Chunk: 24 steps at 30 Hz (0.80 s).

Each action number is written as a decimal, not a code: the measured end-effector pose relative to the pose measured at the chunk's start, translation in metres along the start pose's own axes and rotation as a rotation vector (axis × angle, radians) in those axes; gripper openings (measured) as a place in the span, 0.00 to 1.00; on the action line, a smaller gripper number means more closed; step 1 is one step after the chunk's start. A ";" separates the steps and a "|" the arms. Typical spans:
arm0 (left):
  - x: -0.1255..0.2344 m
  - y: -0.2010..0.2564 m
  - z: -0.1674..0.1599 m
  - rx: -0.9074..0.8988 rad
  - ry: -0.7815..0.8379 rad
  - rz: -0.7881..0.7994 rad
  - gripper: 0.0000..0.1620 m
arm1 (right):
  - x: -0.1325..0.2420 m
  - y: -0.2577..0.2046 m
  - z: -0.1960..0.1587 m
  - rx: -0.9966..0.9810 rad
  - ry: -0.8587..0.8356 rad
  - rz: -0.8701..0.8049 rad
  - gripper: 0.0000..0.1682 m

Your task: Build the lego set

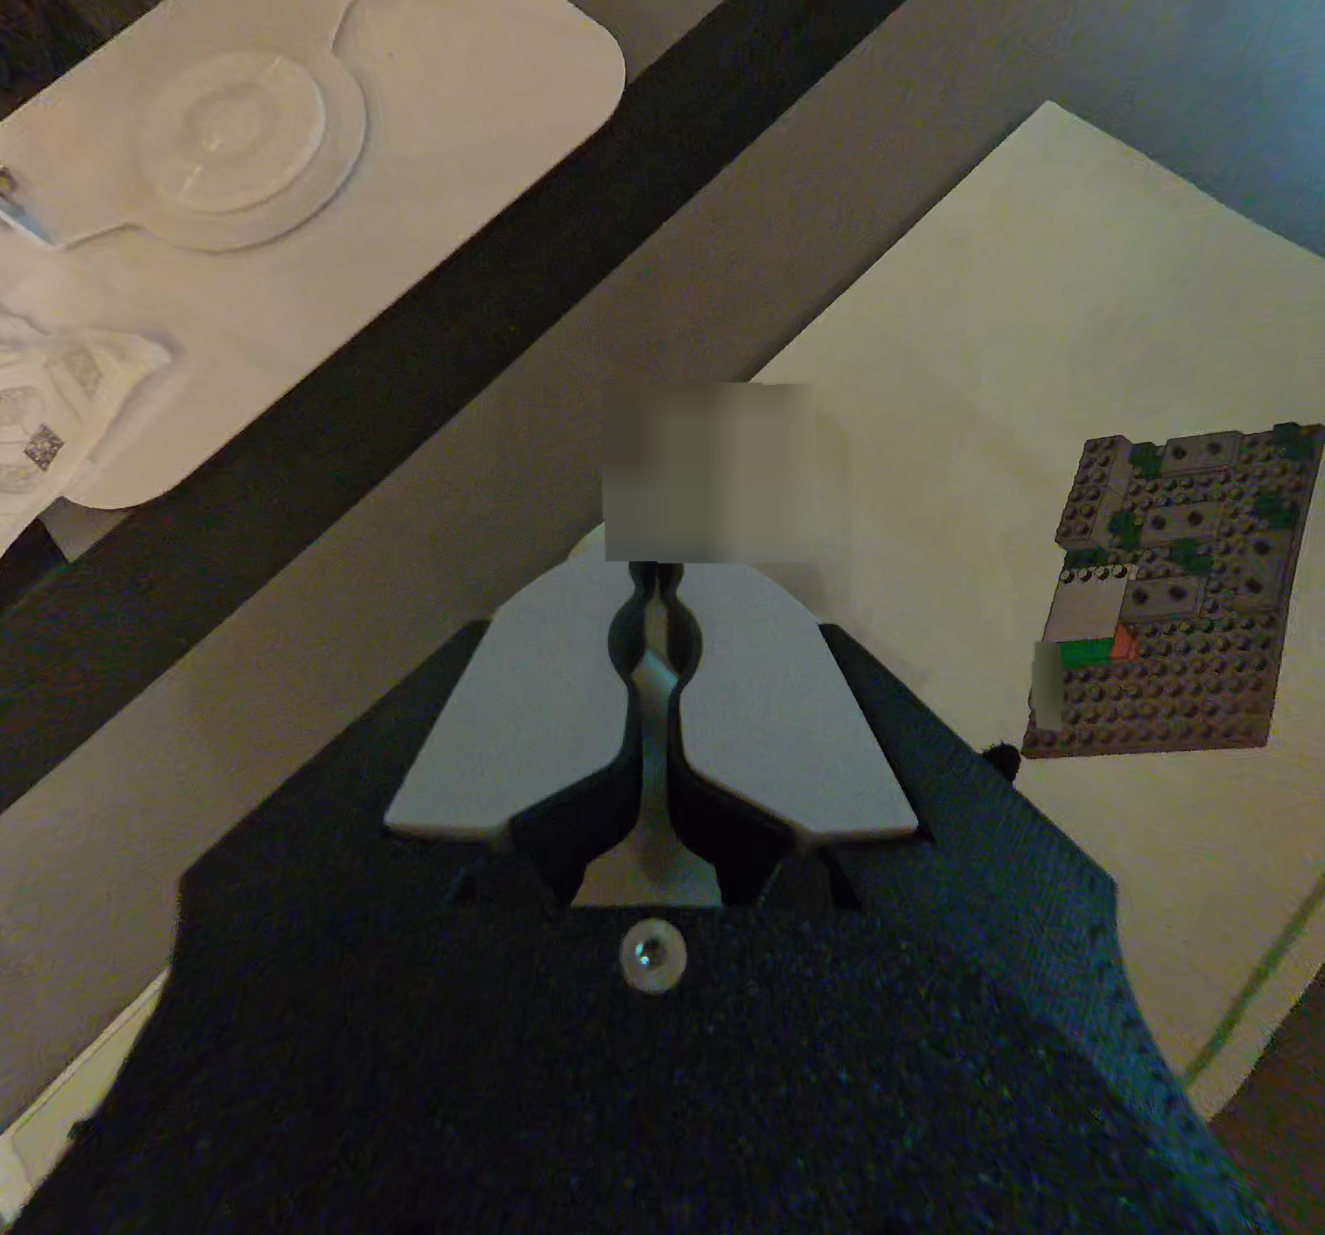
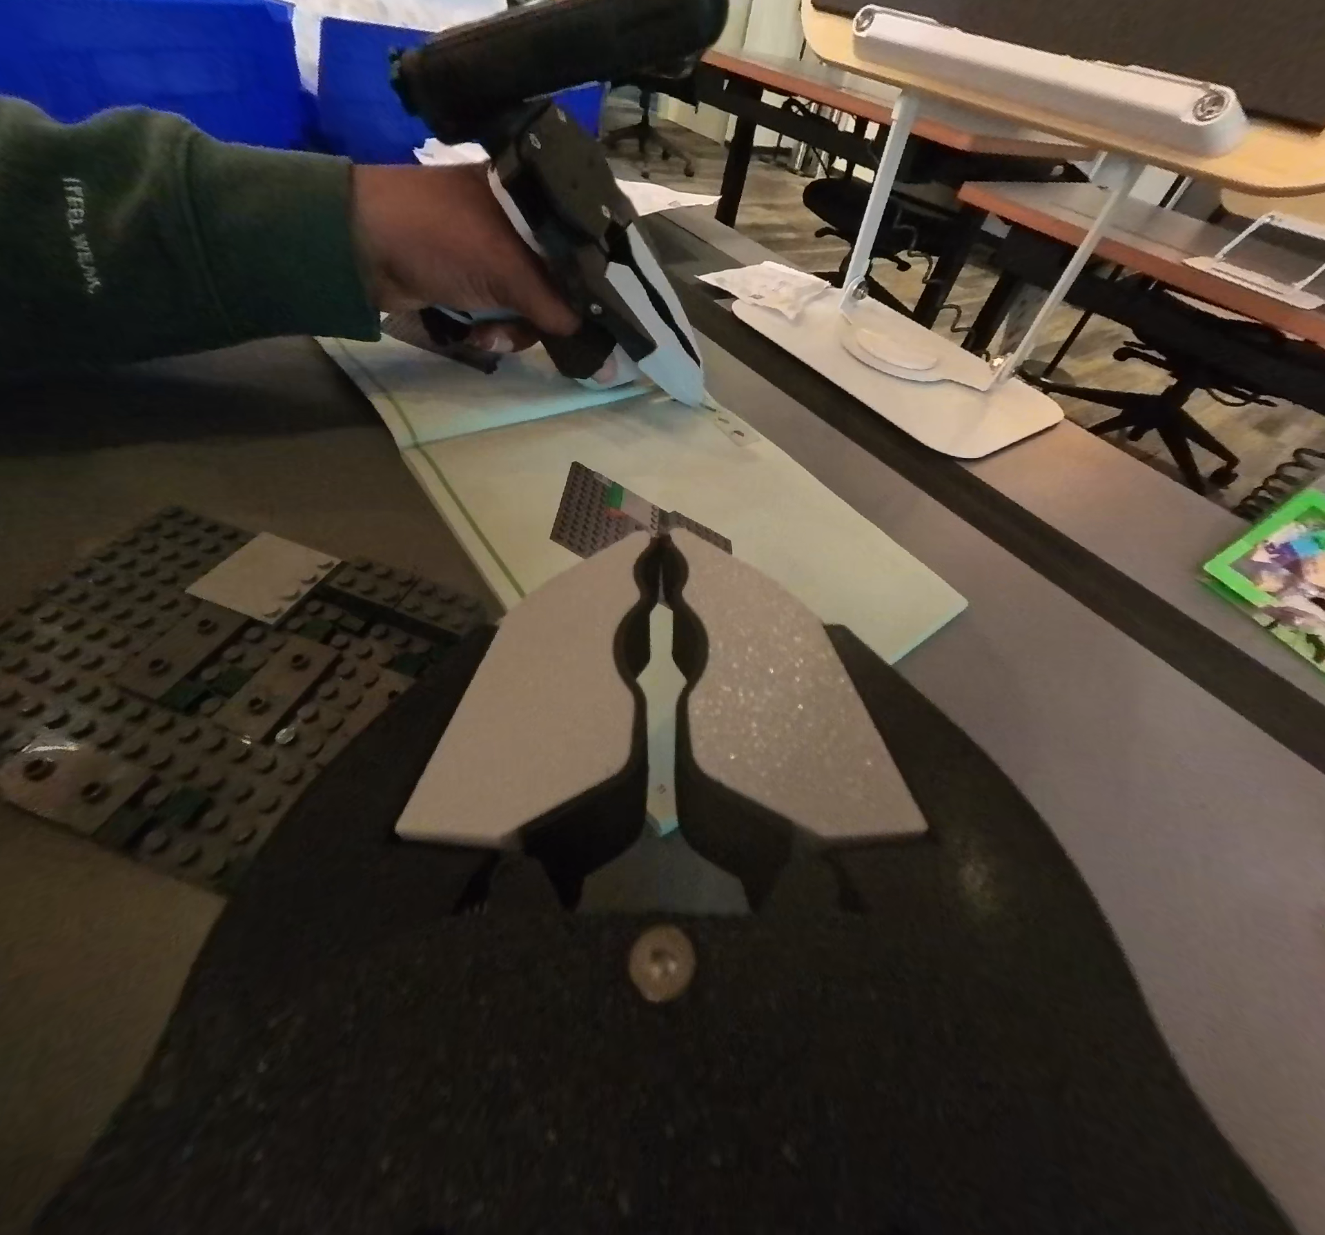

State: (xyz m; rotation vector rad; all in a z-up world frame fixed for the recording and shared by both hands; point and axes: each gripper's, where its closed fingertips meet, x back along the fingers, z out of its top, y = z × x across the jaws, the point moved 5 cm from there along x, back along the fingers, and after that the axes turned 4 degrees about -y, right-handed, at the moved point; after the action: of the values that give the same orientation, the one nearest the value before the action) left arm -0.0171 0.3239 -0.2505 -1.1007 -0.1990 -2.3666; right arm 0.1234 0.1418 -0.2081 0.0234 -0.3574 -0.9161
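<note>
A dark grey studded Lego baseplate lies on the table at the left, carrying flat grey tiles and a light grey smooth tile. The open instruction booklet lies beyond it, and it also shows in the left wrist view with a printed picture of the build. My left gripper is shut, its tips partly behind a blur patch. In the right wrist view a hand holds it with the tips down on the booklet page. My right gripper is shut and empty, above the booklet's near page.
A white lamp base stands on the table at the far right, and it also shows in the left wrist view. A green-framed box lies at the right edge. Blue bins stand behind the person's green sleeve. There is about 20 cm between the tips of the two grippers.
</note>
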 end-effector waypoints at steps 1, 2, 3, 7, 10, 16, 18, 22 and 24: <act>0.000 0.000 0.000 0.004 0.004 -0.004 0.00 | 0.000 0.000 0.000 0.001 0.000 0.001 0.00; 0.000 0.000 -0.001 0.006 0.007 -0.006 0.00 | 0.000 0.000 0.000 0.002 0.000 0.000 0.00; 0.001 0.000 -0.001 0.008 0.009 -0.007 0.00 | 0.000 -0.001 0.000 0.004 0.000 0.000 0.00; 0.002 0.000 -0.001 0.005 0.010 0.002 0.00 | 0.000 -0.001 0.000 0.009 0.001 -0.004 0.00; 0.004 0.000 0.000 0.003 0.010 0.015 0.00 | 0.001 0.000 0.000 0.007 0.006 -0.007 0.00; 0.012 0.002 0.003 -0.005 0.008 0.049 0.00 | 0.001 0.000 0.000 0.005 0.011 -0.003 0.00; 0.014 0.003 0.003 -0.008 0.006 0.058 0.00 | 0.002 -0.001 0.000 0.007 0.011 -0.002 0.00; 0.018 0.005 0.004 -0.012 0.003 0.075 0.00 | 0.003 -0.001 0.000 0.009 0.010 -0.002 0.00; 0.020 0.006 0.004 -0.017 0.001 0.083 0.00 | 0.003 -0.001 0.000 0.010 0.009 -0.002 0.00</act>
State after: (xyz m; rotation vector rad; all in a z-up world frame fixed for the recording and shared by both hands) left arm -0.0222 0.3127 -0.2336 -1.0941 -0.1301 -2.2995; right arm 0.1243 0.1384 -0.2078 0.0371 -0.3531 -0.9155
